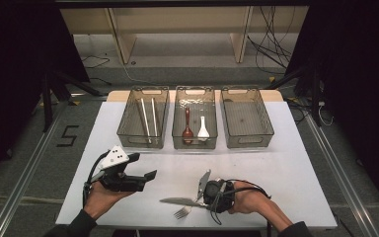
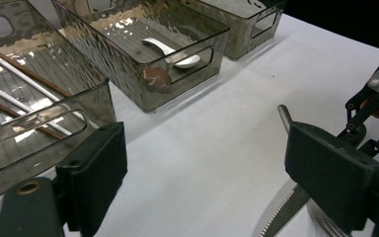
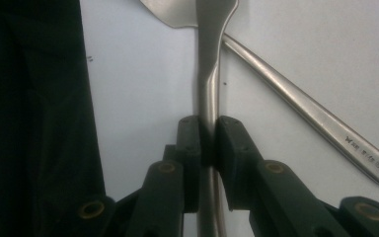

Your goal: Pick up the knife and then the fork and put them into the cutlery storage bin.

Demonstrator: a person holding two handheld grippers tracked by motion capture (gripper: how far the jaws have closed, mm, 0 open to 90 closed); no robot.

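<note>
A metal fork (image 1: 182,212) and a metal knife (image 1: 176,201) lie crossed near the white table's front edge. My right gripper (image 1: 202,200) rests there, shut on the fork's handle (image 3: 208,94); the pads squeeze the thin stem from both sides. The knife's handle (image 3: 321,121) runs off diagonally beside it on the table. My left gripper (image 1: 145,166) is held above the table's front left, open, with nothing between its jaws. In the left gripper view the knife's serrated blade (image 2: 281,212) and the fork's tines (image 2: 325,226) show past the left gripper (image 2: 205,163).
Three smoky clear bins stand in a row at the back. The left bin (image 1: 123,129) holds chopsticks (image 1: 144,118). The middle bin (image 1: 176,134) holds a dark red spoon (image 1: 187,129) and a white spoon (image 1: 203,130). The right bin (image 1: 269,129) has nothing in it.
</note>
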